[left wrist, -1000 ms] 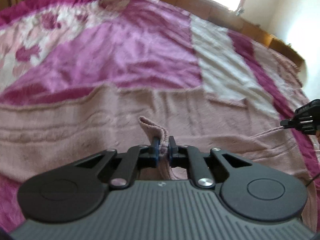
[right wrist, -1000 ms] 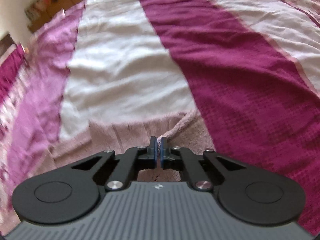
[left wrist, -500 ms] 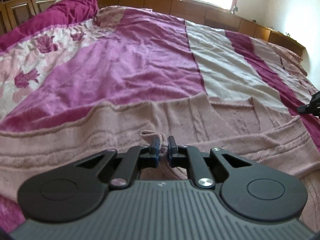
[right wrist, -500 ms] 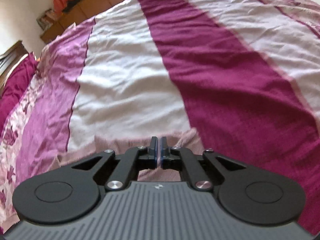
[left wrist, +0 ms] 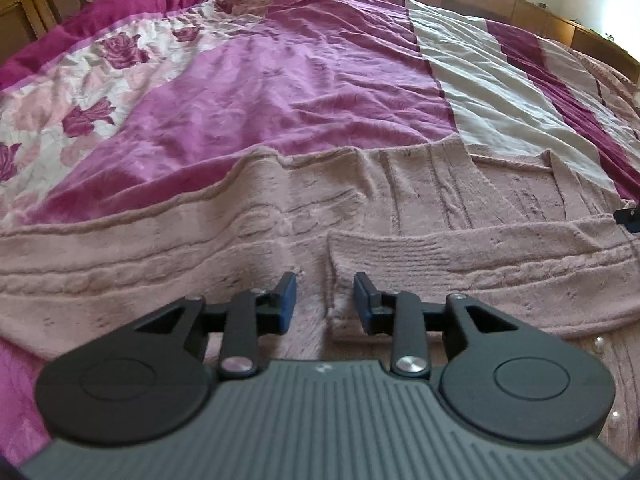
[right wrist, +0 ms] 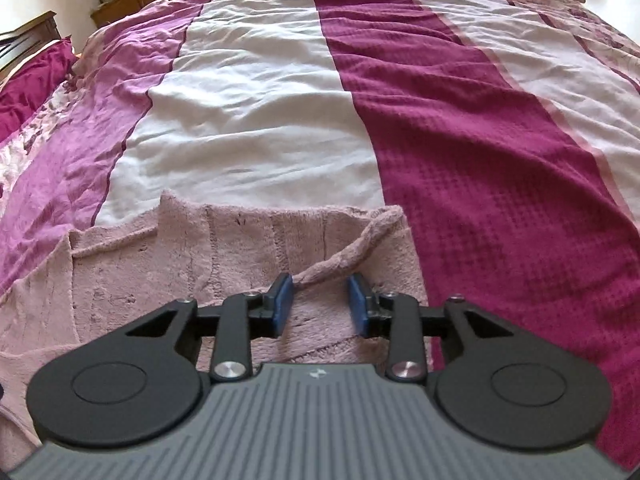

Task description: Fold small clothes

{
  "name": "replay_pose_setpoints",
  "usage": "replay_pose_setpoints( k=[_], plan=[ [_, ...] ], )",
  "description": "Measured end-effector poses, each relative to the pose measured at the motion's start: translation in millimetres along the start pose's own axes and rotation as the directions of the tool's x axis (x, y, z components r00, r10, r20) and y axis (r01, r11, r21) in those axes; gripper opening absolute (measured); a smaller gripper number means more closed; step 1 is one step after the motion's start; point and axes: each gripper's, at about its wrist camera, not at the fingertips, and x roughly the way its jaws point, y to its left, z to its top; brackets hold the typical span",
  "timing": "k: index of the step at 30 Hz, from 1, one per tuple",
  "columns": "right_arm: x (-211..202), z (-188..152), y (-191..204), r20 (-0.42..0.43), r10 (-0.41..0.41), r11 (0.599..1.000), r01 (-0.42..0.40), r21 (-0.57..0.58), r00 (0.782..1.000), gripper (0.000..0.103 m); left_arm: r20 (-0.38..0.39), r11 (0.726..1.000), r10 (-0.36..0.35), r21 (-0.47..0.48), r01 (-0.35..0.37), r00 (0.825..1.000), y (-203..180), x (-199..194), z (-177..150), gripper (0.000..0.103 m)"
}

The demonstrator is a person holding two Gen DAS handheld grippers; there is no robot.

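Note:
A dusty-pink knitted cardigan [left wrist: 420,208] lies spread across the near part of the bed, with a folded-over layer along its near side. My left gripper [left wrist: 325,292] hovers just over that layer's left edge; its jaws are opening and the blue pads press on nothing. In the right wrist view the same cardigan [right wrist: 224,256] ends at a rumpled corner beside the maroon stripe. My right gripper [right wrist: 320,295] sits low over that corner, jaws opening, with a ridge of the knit running between the pads but not pinched. The right gripper's tip [left wrist: 628,218] shows at the left view's right edge.
The bed is covered by a quilt with purple [left wrist: 280,92], white [right wrist: 256,120] and maroon [right wrist: 480,152] stripes and a rose print [left wrist: 80,92] on the left. A wooden headboard [left wrist: 44,4] and low wooden cabinets [left wrist: 560,28] border the bed. Small pearl buttons [left wrist: 600,346] lie on the knit.
Both grippers went from shut on pinched cardigan fabric to open, letting go. The lifted fold has dropped and now lies flat on the cardigan. Both grippers have sunk closer to the cloth.

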Motion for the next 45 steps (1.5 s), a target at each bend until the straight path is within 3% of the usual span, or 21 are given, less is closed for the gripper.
replay_pose_setpoints(
  k=[9, 17, 23, 34, 38, 45],
  plan=[
    [-48.3, -10.3, -15.0, 0.031, 0.067, 0.997, -0.069, 0.045, 0.997, 0.054, 0.001, 1.000, -0.006, -0.007, 0.006, 1.000, -5.2, -13.7, 0.9, 0.034],
    [-93.9, -54.1, -43.0, 0.035, 0.099, 0.992, -0.102, 0.076, 0.994, 0.059, -0.004, 1.000, 0.002, -0.007, -0.002, 1.000, -12.6, -23.3, 0.0, 0.034],
    [-121.7, -83.9, -41.9, 0.041, 0.108, 0.992, -0.110, 0.069, 0.993, 0.062, -0.012, 0.999, 0.017, -0.030, -0.017, 1.000, -7.9, -37.6, -2.5, 0.034],
    [-149.9, -125.2, 0.5, 0.000, 0.183, 0.982, -0.183, 0.051, 0.983, 0.063, 0.000, 0.995, 0.081, -0.052, -0.081, 0.997, 14.6, -80.7, -14.3, 0.034],
    [-153.0, -135.6, 28.6, -0.024, 0.199, 0.980, -0.199, -0.003, 0.980, 0.074, 0.001, 0.993, 0.101, -0.064, -0.100, 0.995, 24.5, -93.6, -21.6, 0.034],
    [-147.9, -149.3, 80.4, -0.072, 0.222, 0.969, -0.229, -0.094, 0.972, 0.075, -0.012, 0.986, 0.133, -0.104, -0.133, 0.991, 47.1, -104.1, -28.6, 0.034]
  ],
)
